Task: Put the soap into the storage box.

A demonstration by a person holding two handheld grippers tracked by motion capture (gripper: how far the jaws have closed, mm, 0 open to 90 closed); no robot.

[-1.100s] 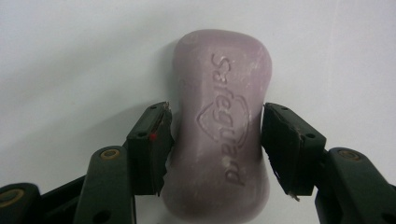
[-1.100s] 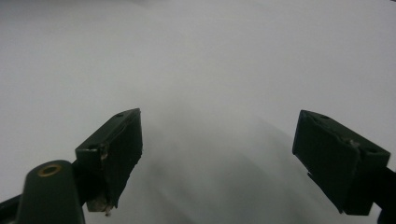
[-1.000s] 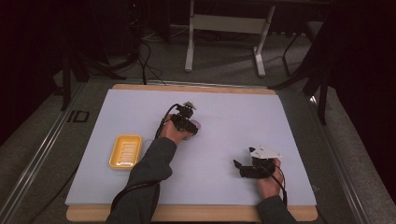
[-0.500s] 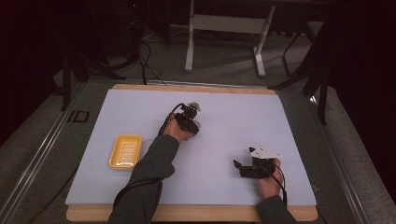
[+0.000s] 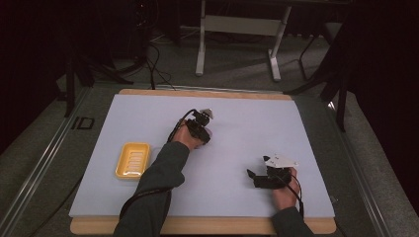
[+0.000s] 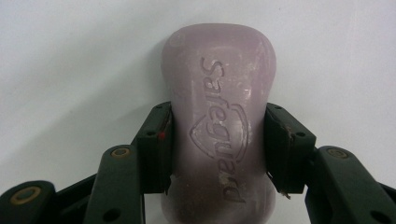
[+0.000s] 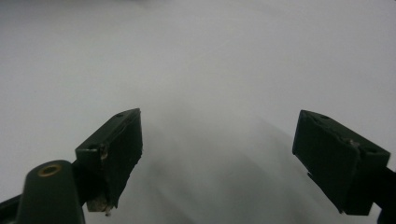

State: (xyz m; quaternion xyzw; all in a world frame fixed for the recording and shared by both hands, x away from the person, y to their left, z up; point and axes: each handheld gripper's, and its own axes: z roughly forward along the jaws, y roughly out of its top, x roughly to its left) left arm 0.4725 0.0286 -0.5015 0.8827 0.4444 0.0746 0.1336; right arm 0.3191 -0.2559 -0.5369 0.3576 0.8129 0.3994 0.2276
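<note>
The bar of soap [image 6: 218,116] lies mid-bench, pinched across its waist by the left hand-held gripper [image 6: 218,140]. I'd lift it straight and level, squeezing gently since soap slips, then carry it to the yellow dish [image 5: 132,160] at the left. The right hand-held gripper [image 7: 219,154] rests wide apart, holding nothing.

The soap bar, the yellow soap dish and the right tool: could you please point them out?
soap bar [image 6: 219,116], left gripper view, embossed top face.
yellow soap dish [image 5: 132,160], high view, ribbed floor.
right tool [image 7: 217,158], right gripper view, midway between fingertips.
</note>
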